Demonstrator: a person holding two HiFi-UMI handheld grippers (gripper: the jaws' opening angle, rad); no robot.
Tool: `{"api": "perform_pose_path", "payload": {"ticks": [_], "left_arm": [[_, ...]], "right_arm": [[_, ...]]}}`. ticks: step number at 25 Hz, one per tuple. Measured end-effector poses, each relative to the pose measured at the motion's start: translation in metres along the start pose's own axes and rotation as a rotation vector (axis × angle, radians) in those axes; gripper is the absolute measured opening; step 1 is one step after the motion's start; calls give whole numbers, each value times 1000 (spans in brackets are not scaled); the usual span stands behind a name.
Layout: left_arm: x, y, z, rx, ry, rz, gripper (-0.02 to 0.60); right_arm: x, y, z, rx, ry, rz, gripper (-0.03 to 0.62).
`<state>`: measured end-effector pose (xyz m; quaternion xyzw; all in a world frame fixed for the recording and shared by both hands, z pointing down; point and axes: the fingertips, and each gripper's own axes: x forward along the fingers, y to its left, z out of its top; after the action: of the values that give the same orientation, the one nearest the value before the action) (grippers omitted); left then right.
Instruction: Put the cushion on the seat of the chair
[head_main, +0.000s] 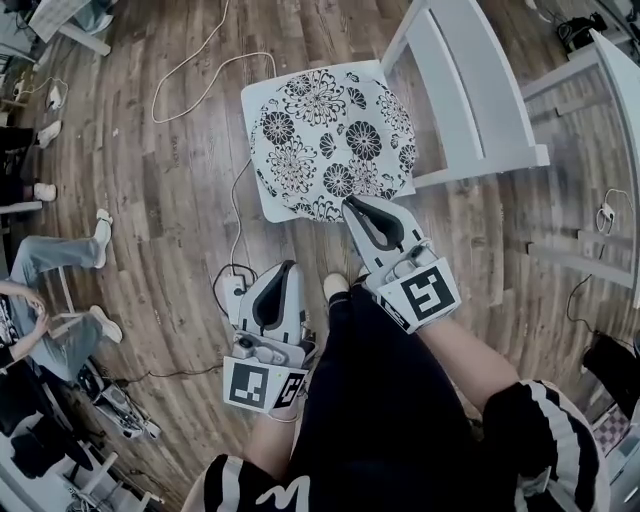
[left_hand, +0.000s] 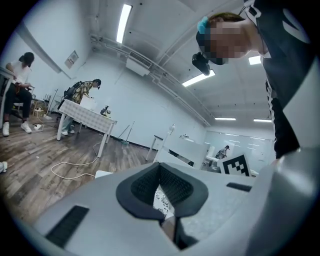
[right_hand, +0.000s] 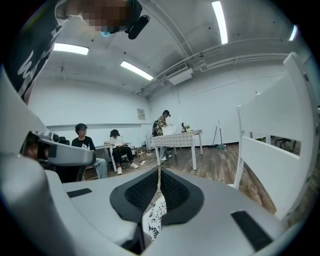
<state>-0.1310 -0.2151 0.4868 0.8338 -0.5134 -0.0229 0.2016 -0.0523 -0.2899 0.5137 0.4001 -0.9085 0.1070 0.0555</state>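
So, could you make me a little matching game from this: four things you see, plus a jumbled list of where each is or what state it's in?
Things
1. white cushion with black flower print
2. white wooden chair
3. left tongs
4. thin white cable

Places or states
A. shut, holding nothing
B. lying on the wood floor beyond the cushion
C. pinched at its near edge by the right tongs
D. standing right of the cushion

Pairs: 1-C, 2-D, 3-A, 4-B
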Motion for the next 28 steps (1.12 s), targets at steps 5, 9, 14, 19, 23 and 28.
{"api": "perform_pose_path", "payload": {"ticks": [5, 9, 14, 19, 23, 28], "left_arm": [[8, -9, 19, 15, -21, -33, 3], [12, -16, 33, 32, -32, -62, 3], [11, -33, 51, 48, -41, -99, 3], [8, -43, 71, 64, -68, -128, 3], [7, -50, 87, 74, -89, -147, 3], [4, -57, 108, 83, -120, -166, 3]], "right_arm": [[-9, 6, 30, -3, -38, 2, 25], [-18, 11, 48, 12, -72, 3, 20], [-33, 19, 71, -17, -86, -5, 20], [-39, 24, 104, 1, -135, -17, 20], [-42, 30, 124, 20, -164, -19, 20], [-48, 37, 140, 23, -179, -37, 20]]}}
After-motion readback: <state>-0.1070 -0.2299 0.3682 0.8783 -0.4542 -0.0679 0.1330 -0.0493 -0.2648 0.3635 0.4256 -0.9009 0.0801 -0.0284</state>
